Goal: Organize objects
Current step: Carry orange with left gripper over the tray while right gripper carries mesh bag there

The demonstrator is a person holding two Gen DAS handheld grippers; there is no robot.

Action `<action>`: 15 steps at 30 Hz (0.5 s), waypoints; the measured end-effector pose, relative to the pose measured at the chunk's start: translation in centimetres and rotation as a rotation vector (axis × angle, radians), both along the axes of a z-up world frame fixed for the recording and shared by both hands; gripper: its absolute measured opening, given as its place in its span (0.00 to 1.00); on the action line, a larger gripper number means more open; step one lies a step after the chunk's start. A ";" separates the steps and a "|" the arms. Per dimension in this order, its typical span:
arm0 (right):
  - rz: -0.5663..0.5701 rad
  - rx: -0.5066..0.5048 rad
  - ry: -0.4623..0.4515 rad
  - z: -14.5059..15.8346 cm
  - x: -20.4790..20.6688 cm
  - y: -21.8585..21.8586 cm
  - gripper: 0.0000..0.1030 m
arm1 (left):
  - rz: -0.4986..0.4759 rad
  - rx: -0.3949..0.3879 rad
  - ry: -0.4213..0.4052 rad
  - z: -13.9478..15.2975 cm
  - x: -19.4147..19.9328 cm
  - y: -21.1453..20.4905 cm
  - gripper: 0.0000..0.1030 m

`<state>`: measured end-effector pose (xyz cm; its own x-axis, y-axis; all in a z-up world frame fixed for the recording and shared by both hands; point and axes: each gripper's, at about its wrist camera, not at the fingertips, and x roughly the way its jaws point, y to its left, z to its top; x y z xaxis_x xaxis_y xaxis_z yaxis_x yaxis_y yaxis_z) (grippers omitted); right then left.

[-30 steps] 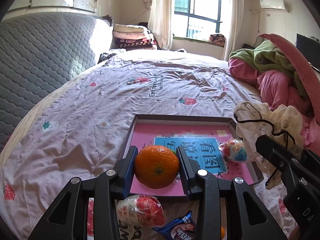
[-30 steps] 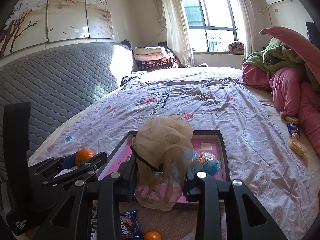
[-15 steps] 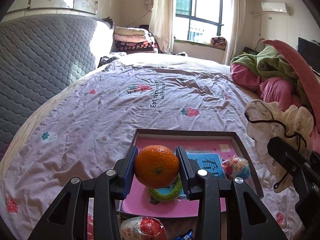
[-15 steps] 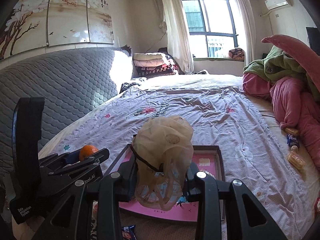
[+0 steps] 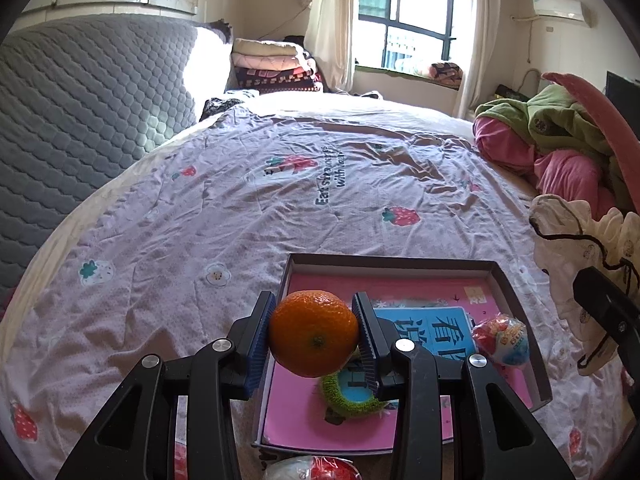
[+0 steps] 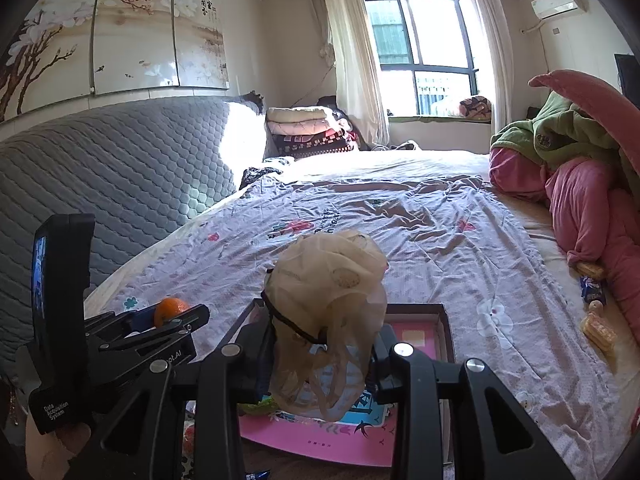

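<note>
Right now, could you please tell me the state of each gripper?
Left gripper: closed on the orange.
Right gripper: closed on the beige mesh bag.

The bedsheet (image 5: 280,184), far ahead of the left gripper (image 5: 314,338), carries a print starting "Eat", the rest unclear. On the left gripper's handle (image 6: 54,410), a label reads "Data Acquisition System". The blue book cover (image 5: 436,330) shows large Chinese characters.

Orange (image 5: 314,332) — jaw-held; crumpled bag (image 6: 328,292) likewise
</note>
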<state>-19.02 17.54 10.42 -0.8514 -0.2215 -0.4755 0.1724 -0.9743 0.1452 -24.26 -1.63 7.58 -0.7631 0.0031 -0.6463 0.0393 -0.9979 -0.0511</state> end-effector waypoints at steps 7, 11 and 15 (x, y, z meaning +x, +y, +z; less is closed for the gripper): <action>-0.010 0.013 -0.025 -1.1 -0.6 0.2 0.36 | 0.015 0.002 -0.038 -1.6 -0.7 -0.6 0.39; -0.007 0.022 -0.041 -1.6 -0.6 0.1 0.36 | 0.016 0.004 -0.051 -2.4 -0.9 -1.0 0.39; -0.008 0.033 -0.053 -2.2 -0.5 0.1 0.36 | 0.001 0.003 -0.061 -3.1 -1.0 -1.0 0.39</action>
